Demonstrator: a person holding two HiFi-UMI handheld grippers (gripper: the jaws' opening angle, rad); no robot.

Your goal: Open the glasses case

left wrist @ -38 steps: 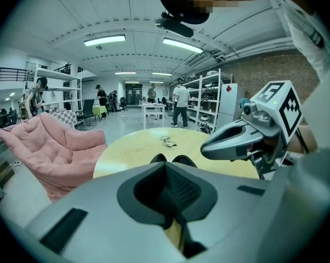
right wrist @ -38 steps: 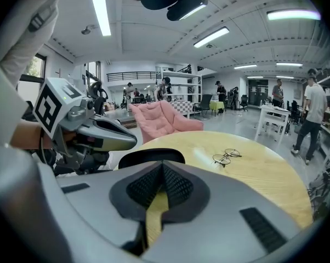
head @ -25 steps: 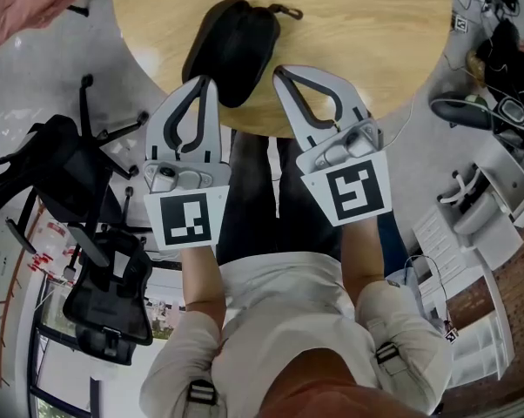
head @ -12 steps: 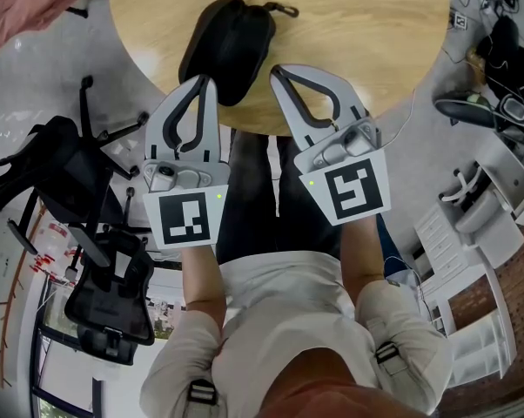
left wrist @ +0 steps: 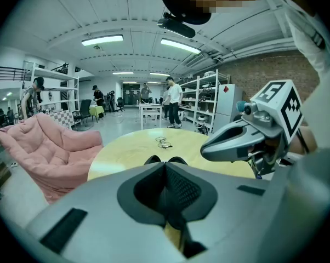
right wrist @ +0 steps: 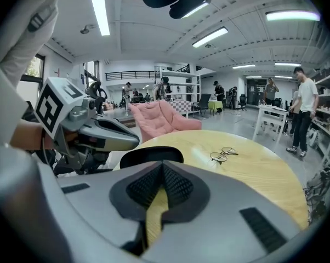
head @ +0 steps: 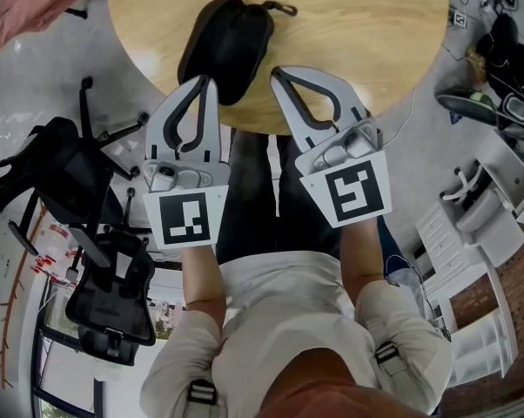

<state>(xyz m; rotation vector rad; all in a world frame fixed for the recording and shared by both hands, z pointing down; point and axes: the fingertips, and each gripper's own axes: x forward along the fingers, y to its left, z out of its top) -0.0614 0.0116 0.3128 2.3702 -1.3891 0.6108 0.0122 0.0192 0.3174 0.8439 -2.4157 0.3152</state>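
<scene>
A black zipped glasses case (head: 225, 49) lies closed near the front edge of the round wooden table (head: 358, 33). My left gripper (head: 205, 80) is shut and empty, its tip just short of the case's near right side. My right gripper (head: 278, 73) is shut too, over the table edge a little right of the case. In the left gripper view the case (left wrist: 178, 160) peeks out behind the shut left gripper (left wrist: 165, 163), with the right gripper (left wrist: 204, 151) alongside. The right gripper view shows the case (right wrist: 151, 155) just past the shut right gripper (right wrist: 163, 163).
A pair of wire glasses (right wrist: 223, 155) lies further in on the table, also visible as glasses (left wrist: 163, 142) from the left. A black office chair (head: 88, 198) stands at the left, a pink beanbag (left wrist: 50, 152) beyond the table. Shelves and several people are in the background.
</scene>
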